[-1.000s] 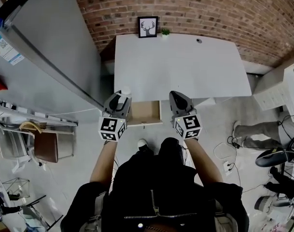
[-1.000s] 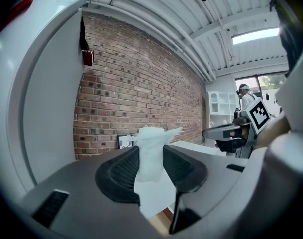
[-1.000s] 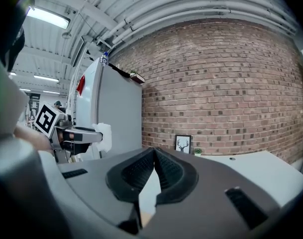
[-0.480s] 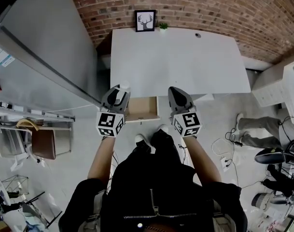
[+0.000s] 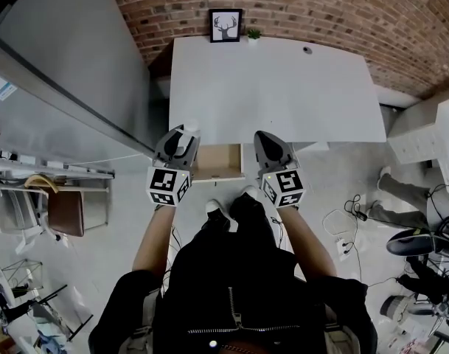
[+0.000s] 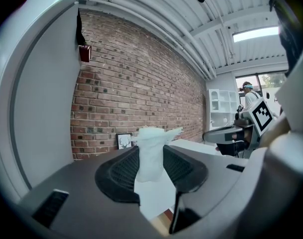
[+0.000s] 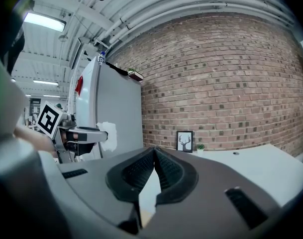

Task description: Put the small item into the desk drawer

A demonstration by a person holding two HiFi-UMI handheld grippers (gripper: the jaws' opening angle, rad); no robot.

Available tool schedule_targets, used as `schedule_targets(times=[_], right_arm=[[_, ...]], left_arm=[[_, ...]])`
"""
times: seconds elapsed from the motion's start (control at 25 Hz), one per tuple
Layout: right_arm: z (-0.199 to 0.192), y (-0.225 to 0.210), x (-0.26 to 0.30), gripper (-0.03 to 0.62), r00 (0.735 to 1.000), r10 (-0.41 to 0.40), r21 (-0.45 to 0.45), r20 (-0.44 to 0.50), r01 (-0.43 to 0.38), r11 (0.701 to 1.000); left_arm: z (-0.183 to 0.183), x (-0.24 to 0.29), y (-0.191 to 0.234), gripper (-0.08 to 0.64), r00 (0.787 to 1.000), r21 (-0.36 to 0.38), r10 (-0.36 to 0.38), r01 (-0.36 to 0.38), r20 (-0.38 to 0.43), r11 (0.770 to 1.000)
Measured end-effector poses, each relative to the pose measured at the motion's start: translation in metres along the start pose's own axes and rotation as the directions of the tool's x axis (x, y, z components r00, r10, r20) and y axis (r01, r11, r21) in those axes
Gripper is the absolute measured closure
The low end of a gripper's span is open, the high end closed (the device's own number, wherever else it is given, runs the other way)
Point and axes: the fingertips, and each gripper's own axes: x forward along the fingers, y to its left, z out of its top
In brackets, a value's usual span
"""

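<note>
Red brick wall (image 5: 320,13) backs a wide white rectangular desk (image 5: 283,87), seen from above. Under the desk's near edge a shallow wooden drawer (image 5: 218,164) stands pulled out. The strip of it showing between the two tools looks bare, and its side parts are hidden beneath them. The left gripper (image 5: 185,134), over the drawer's left corner, is clenched on a small crumpled white item (image 6: 151,156) that sticks up past the jaw tips. The right gripper (image 7: 153,153), over the drawer's right corner, has its jaws pressed together with nothing between them. At the desk's far edge stand a black-framed deer picture (image 5: 225,25) and a tiny green plant (image 5: 253,33). The item's material is hard to make out.
</note>
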Motion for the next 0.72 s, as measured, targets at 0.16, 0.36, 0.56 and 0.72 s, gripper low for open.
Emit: schedule_targets(times=[0.16, 0.36, 0.56, 0.72], right_arm=[[-0.007, 0.002, 0.003, 0.597, 1.0, 0.002, 0.01, -0.013, -0.002, 1.0], [-0.019, 0.005, 0.004, 0.597, 0.999, 0.0, 0.026, -0.042, 0.001, 1.0], [-0.037, 0.007, 0.001, 0.597, 0.997, -0.008, 0.053, -0.08, 0.012, 0.999], [-0.052, 0.006, -0.002, 0.597, 0.994, -0.006, 0.078, -0.109, 0.015, 0.997]], left_arm=[[-0.009, 0.001, 0.001, 0.403, 1.0, 0.001, -0.008, 0.008, -0.025, 1.0], [-0.025, 0.002, -0.002, 0.403, 0.998, -0.009, -0.026, 0.025, -0.062, 1.0], [-0.053, 0.002, -0.01, 0.403, 0.992, -0.041, -0.05, 0.045, -0.115, 0.998], [-0.071, 0.002, -0.02, 0.403, 0.987, -0.052, -0.069, 0.062, -0.143, 0.997]])
